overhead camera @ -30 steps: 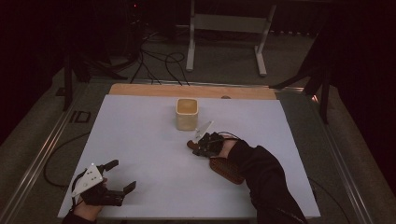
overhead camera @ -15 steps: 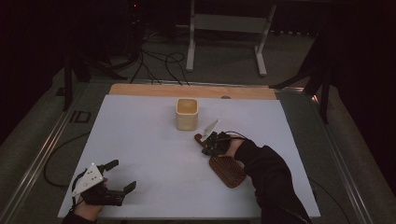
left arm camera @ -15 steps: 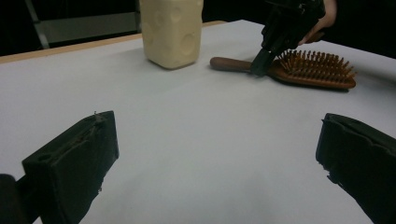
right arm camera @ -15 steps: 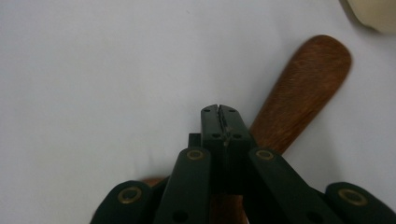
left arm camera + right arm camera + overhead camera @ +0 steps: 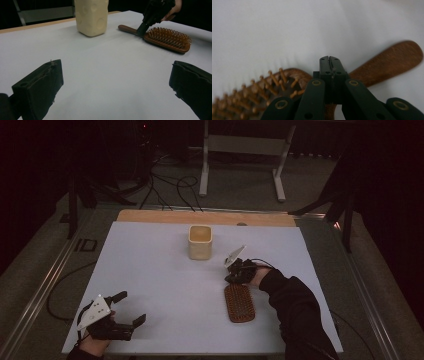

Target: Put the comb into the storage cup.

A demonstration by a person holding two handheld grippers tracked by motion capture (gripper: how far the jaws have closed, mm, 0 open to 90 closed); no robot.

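My right gripper (image 5: 235,276), jaws pressed together, sits over the wooden hairbrush (image 5: 239,303) lying bristles-up right of centre on the white table (image 5: 150,270); the cream cup (image 5: 200,242) stands beyond, my left gripper (image 5: 131,309) spread, empty.

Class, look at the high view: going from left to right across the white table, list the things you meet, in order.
Left gripper → cream cup → wooden hairbrush.
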